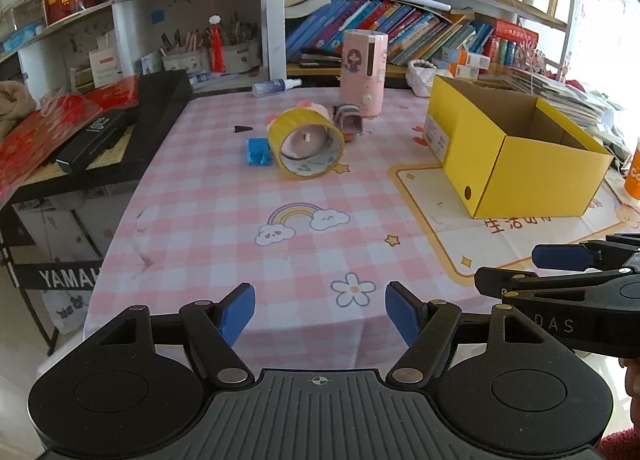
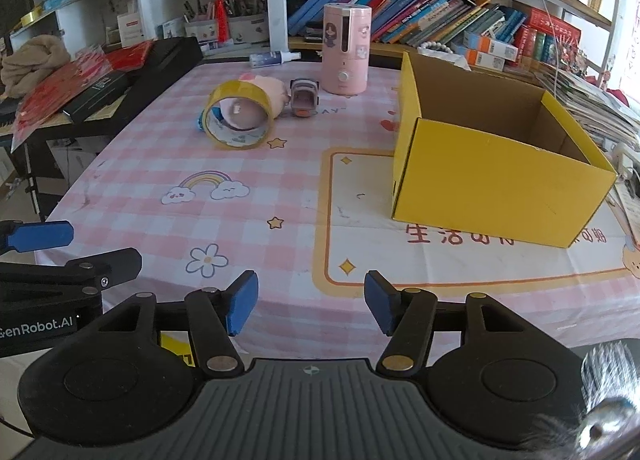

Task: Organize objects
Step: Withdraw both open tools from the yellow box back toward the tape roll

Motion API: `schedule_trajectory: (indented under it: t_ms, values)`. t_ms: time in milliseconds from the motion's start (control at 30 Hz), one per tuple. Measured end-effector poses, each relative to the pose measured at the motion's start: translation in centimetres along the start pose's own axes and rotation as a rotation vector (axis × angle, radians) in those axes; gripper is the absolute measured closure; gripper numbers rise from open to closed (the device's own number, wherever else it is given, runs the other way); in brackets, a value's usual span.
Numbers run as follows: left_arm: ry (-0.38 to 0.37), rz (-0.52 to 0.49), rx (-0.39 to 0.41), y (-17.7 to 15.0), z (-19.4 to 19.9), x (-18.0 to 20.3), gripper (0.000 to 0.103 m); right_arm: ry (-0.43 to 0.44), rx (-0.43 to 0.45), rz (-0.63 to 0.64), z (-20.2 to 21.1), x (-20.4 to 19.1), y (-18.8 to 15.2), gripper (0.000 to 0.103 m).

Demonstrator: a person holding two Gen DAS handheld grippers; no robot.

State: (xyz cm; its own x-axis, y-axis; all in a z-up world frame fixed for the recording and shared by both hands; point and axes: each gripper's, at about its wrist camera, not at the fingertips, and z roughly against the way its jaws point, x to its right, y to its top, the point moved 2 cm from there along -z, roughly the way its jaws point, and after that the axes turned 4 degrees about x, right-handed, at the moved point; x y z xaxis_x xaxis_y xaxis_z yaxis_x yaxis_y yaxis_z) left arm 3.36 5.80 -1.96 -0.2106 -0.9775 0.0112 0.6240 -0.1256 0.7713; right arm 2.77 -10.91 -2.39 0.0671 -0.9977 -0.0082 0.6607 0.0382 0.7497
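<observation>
The left hand-held gripper (image 1: 320, 310) is held above the near edge of the tabletop (image 1: 248, 196) with its blue pads spread and nothing between them; the right hand-held gripper (image 2: 311, 302) is held likewise, pads apart and nothing pinched, just to the right of the left one. A pink checked cloth with rainbow and flower prints is spread over the tabletop; at its far middle a yellow tape roll (image 1: 306, 143) is seen lying tilted against a pink plush toy (image 2: 266, 90); a small blue object (image 1: 257, 151) is seen touching the roll's left side; a small grey and orange gadget (image 2: 304, 100) lies just right of the roll; a tall pink cylindrical appliance (image 2: 346, 54) stands upright behind it; a spray bottle (image 1: 276, 87) lies at the far edge. An open yellow cardboard box (image 2: 492, 180) stands on the right, well apart from the roll; its visible interior looks bare.
</observation>
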Motion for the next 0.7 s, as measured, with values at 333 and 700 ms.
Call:
schedule_trajectory:
  t_ms: [333, 700]
  values:
    - [0.019, -0.007, 0.017, 1.6, -1.8, -0.2, 0.021, 0.021, 0.025, 0.003, -2.1, 0.2, 1.7, 0.046]
    - [0.052, 0.007, 0.022, 5.3, -6.1, -0.7, 0.021, 0.042, 0.052, 0.023, -6.7, 1.1, 6.7, 0.046]
